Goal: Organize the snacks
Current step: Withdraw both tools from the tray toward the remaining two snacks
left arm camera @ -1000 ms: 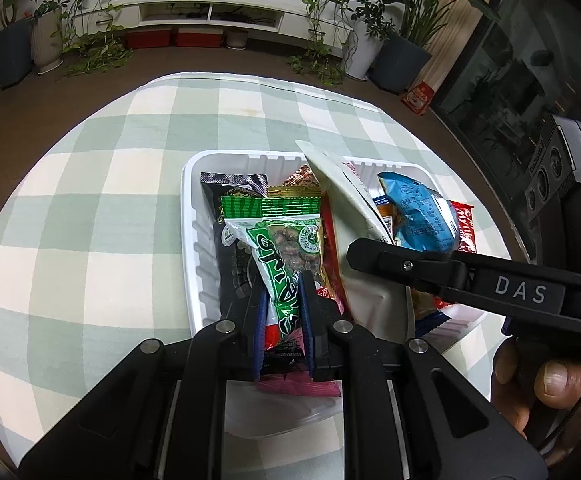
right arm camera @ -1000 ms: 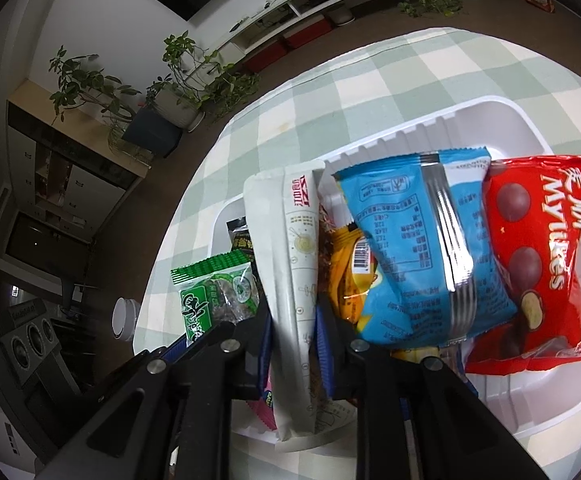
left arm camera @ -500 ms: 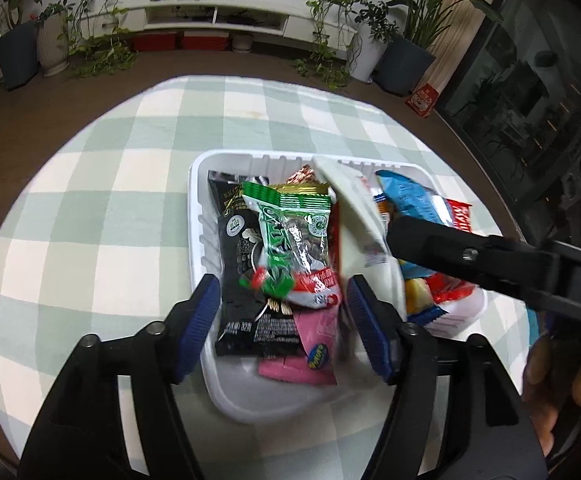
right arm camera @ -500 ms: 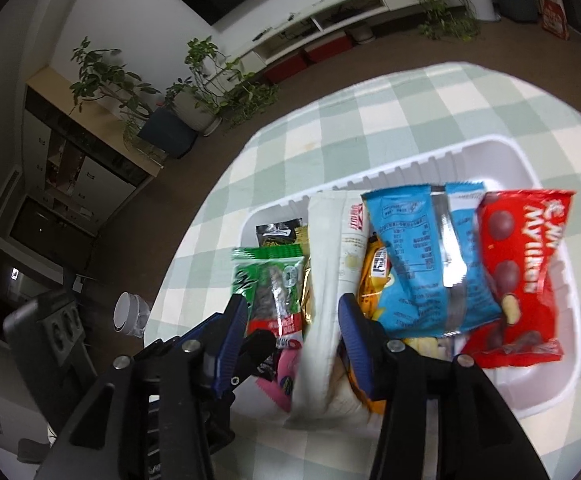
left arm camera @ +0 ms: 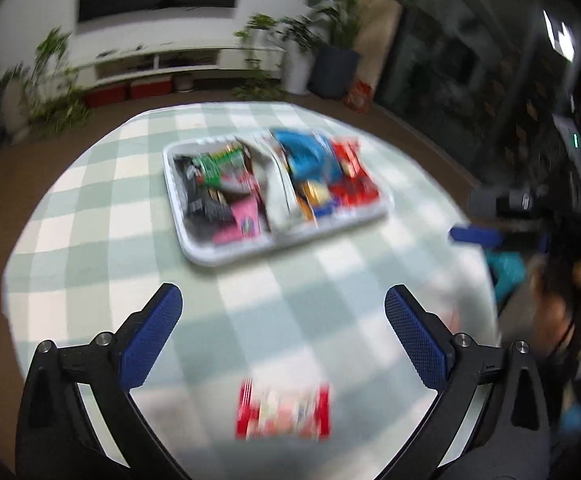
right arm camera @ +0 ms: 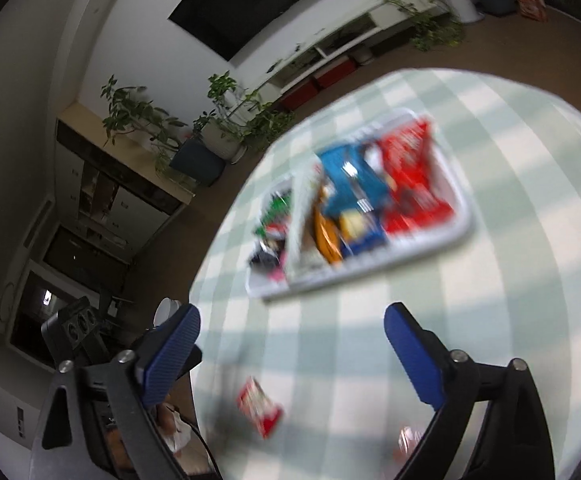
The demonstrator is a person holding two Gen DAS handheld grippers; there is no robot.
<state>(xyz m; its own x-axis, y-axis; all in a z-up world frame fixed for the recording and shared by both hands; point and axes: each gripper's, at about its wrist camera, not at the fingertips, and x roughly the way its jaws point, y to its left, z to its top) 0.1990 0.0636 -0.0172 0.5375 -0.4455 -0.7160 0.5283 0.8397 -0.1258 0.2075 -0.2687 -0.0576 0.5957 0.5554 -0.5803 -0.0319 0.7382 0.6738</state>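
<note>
One desk: the round desk (left arm camera: 90, 208) under a green-and-white checked cloth carries everything; its near half is mostly bare cloth.
Tray: a white tray (left arm camera: 194, 252) sits toward the far side, packed with snack packets laid side by side, which reads as the sorting place for the task.
Tray contents: a blue packet (left arm camera: 306, 156) and a red packet (left arm camera: 350, 180) lie on its right, a green packet (left arm camera: 218, 164) and a pink one (left arm camera: 242, 220) on its left; blur hides the labels.
Left hand-held gripper: the left hand-held gripper (left arm camera: 282, 312) hangs above the near cloth, jaws spread wide, gripping nothing.
Right hand-held gripper: the right hand-held gripper (right arm camera: 290, 332) is likewise spread wide and empty, well short of the tray.
Loose snack: a small red packet (left arm camera: 282, 412) lies flat on the cloth, apart from the tray, just below and between the left fingers; likely the next pick.
</note>
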